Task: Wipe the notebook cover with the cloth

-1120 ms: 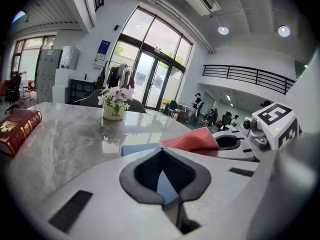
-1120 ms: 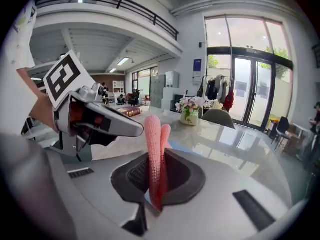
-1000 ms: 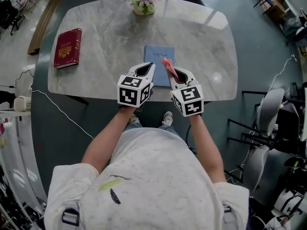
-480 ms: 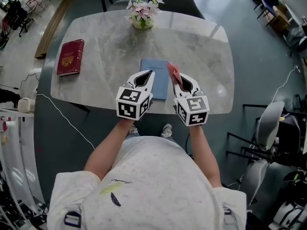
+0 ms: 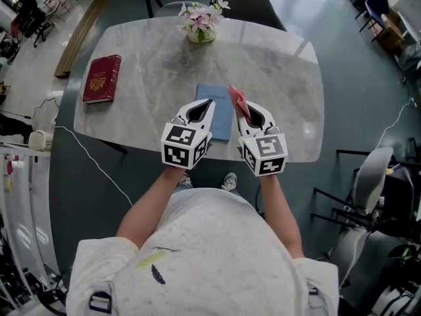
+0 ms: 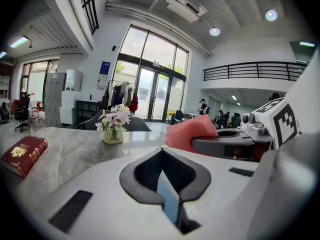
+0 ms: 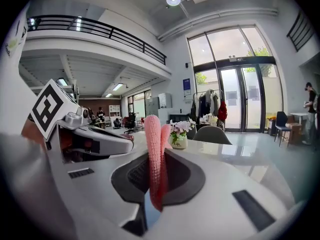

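Head view: cloth held at the notebook's right edge

The blue notebook (image 5: 220, 107) lies by the marble table's (image 5: 283, 78) near edge, with its long axis running 12 to 6 o'clock. At its 3 o'clock edge, the right gripper (image 5: 247, 112) pinches the pink cloth (image 5: 237, 99) upright. The left gripper (image 5: 204, 107), jaws together and empty, overlaps the 8 o'clock corner. Wiping likely means sweeping toward 9 o'clock.

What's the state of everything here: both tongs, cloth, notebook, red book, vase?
Left tongs: shut, empty.
Right tongs: shut on the cloth.
Cloth: folded, sticking up out of the right tongs.
Blue notebook: closed, flat on the table.
Red book: closed, lying flat.
Flower vase: upright.
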Demonstrator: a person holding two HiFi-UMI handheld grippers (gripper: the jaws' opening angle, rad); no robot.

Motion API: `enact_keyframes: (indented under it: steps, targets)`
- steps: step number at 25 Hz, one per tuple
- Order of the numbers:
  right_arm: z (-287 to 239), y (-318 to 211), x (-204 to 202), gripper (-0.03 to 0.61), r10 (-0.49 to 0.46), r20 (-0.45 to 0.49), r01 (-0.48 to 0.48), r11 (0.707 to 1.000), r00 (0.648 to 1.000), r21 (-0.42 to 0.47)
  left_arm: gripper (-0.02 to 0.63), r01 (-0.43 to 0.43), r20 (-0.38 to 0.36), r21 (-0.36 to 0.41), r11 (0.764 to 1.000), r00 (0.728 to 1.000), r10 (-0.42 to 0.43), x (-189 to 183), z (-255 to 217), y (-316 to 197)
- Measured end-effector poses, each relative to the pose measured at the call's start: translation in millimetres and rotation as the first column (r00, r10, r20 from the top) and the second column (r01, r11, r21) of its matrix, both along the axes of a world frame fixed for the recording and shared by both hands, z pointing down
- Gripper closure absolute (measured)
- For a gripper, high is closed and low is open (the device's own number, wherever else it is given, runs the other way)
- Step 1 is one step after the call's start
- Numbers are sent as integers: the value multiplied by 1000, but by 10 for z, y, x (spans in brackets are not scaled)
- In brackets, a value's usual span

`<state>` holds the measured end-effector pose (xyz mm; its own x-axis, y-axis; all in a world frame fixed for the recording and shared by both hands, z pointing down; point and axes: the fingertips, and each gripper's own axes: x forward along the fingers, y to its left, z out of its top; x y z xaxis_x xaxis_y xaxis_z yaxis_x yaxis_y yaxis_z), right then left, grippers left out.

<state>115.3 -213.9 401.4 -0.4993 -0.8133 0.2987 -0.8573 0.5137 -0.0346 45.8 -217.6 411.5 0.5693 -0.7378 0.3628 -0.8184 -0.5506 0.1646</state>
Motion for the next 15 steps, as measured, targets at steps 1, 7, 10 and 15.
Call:
enact_keyframes:
  steps: [1,7,10,15]
  targets:
    - [6,0,-9,563,-1,3,1,1000,1000,-1,607,2,1,0,1000,1000,-2,-9,2,-2]
    - [37,-1,-43,563,6,11,-6,1000,1000,-7,607,-3,10,-5,1000,1000,3,-36,20,2]
    - [42,-7,-59,563,10,15,-10,1000,1000,-8,607,-9,12,-9,1000,1000,9,-47,38,-3]
    - [50,-12,-80,563,14,16,-14,1000,1000,-13,607,-16,10,-8,1000,1000,16,-65,34,-24]
